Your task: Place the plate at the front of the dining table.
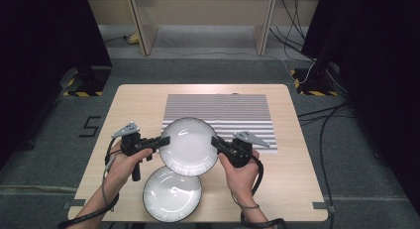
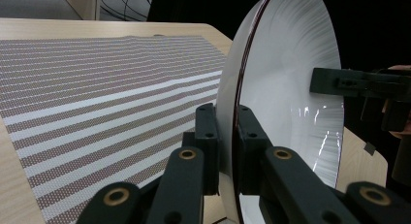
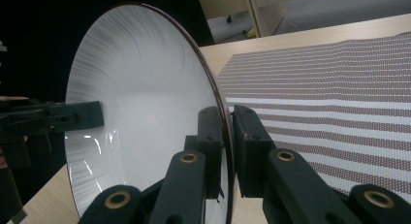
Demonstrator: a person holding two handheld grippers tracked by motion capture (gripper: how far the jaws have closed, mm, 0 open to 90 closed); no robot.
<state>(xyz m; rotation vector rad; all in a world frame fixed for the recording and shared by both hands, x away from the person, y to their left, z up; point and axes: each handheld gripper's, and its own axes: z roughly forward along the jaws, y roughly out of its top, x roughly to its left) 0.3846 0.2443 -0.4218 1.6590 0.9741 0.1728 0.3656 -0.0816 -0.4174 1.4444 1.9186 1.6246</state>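
Observation:
A white plate (image 1: 188, 145) with a thin dark rim hangs above the table, gripped from both sides. My left gripper (image 1: 162, 142) is shut on its left rim, and in the left gripper view the two black jaws pinch the plate (image 2: 286, 73) edge at the left gripper (image 2: 228, 136). My right gripper (image 1: 215, 142) is shut on the opposite rim; its view has the plate (image 3: 140, 103) clamped at the right gripper (image 3: 228, 136). A second white plate (image 1: 172, 194) lies flat on the table near the front edge, below the held one.
A striped placemat (image 1: 218, 115) covers the far middle of the wooden table (image 1: 124, 110). Beyond the table are desk legs and cables on the grey floor; dark curtains stand at both sides.

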